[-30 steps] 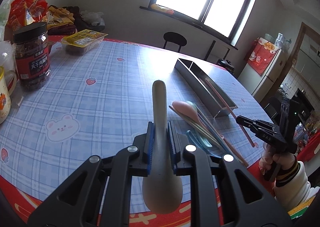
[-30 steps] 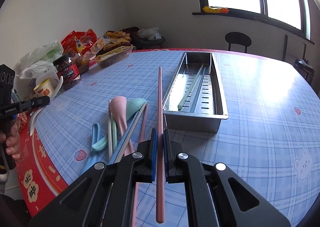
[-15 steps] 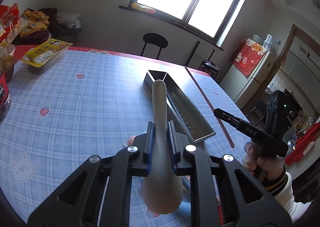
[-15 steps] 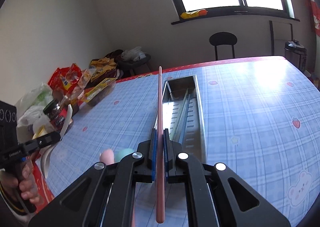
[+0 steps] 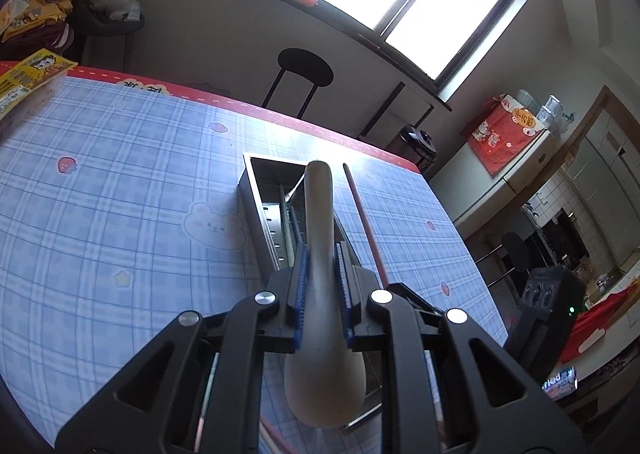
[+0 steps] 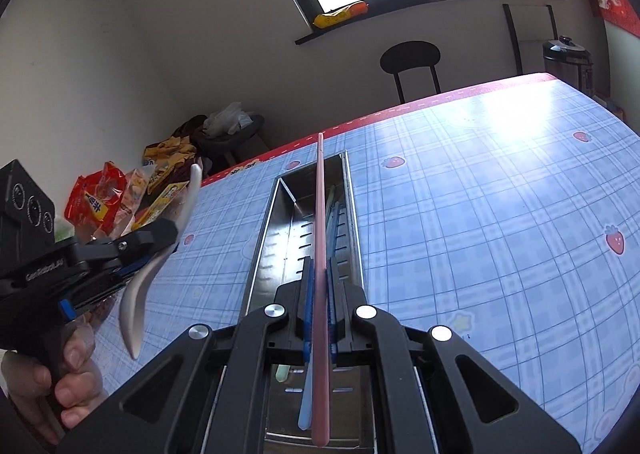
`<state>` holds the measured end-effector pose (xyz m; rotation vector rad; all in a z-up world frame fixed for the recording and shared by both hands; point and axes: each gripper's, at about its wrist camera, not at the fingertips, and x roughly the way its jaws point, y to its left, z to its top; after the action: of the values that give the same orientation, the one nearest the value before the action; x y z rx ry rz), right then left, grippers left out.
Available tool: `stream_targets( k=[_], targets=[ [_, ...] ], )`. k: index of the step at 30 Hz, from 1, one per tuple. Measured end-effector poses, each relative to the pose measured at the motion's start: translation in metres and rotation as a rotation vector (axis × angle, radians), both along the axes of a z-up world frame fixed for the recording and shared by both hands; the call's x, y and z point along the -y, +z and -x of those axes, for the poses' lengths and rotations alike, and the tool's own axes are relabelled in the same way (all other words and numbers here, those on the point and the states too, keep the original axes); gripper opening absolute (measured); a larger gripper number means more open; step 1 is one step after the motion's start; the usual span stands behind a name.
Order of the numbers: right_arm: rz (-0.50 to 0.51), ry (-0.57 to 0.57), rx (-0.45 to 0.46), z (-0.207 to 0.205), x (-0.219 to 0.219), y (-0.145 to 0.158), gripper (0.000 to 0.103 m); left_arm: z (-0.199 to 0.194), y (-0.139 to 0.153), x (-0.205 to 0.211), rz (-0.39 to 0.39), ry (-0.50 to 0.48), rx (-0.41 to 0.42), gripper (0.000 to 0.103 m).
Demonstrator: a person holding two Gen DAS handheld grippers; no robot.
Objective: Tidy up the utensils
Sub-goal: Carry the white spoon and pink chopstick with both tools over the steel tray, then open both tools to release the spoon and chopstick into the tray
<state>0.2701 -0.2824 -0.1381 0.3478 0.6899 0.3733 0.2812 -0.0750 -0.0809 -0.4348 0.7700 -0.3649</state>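
My left gripper (image 5: 322, 262) is shut on a beige spoon (image 5: 320, 222), handle pointing forward, bowl toward the camera, held above the near end of the long steel utensil tray (image 5: 256, 190). My right gripper (image 6: 319, 274) is shut on a pink chopstick (image 6: 320, 214), held lengthwise above the same tray (image 6: 268, 222). Green and blue chopsticks (image 6: 334, 206) lie inside the tray. In the right wrist view the left gripper (image 6: 168, 238) with the spoon (image 6: 138, 294) hovers left of the tray. The pink chopstick (image 5: 362, 210) shows right of the spoon in the left wrist view.
The table has a blue plaid cloth (image 6: 500, 194) with a red border. Snack bags (image 6: 104, 198) crowd its far left corner. A yellow packet (image 5: 28, 74) lies at the left edge. A black stool (image 5: 306, 72) stands behind the table, under the window.
Both grippers have moved forward with their utensils and now hang over the steel tray. The loose utensils on the cloth have dropped out of sight.
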Motion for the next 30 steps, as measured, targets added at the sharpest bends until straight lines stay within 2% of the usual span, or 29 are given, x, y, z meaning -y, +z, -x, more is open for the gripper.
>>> stream_targets(
  k=[10, 20, 30],
  targets=[
    [0.029, -0.007, -0.027, -0.008, -0.010, -0.012, 0.006, -0.047, -0.031, 0.022, 0.029, 0.040, -0.051, 0.018],
    [0.046, -0.009, -0.040, -0.011, -0.014, -0.019, 0.007, -0.070, -0.048, 0.034, -0.028, 0.081, -0.072, 0.018],
    [0.039, -0.008, -0.031, -0.011, -0.015, -0.019, 0.007, -0.087, -0.043, 0.040, -0.102, 0.093, -0.043, 0.018]
  ],
)
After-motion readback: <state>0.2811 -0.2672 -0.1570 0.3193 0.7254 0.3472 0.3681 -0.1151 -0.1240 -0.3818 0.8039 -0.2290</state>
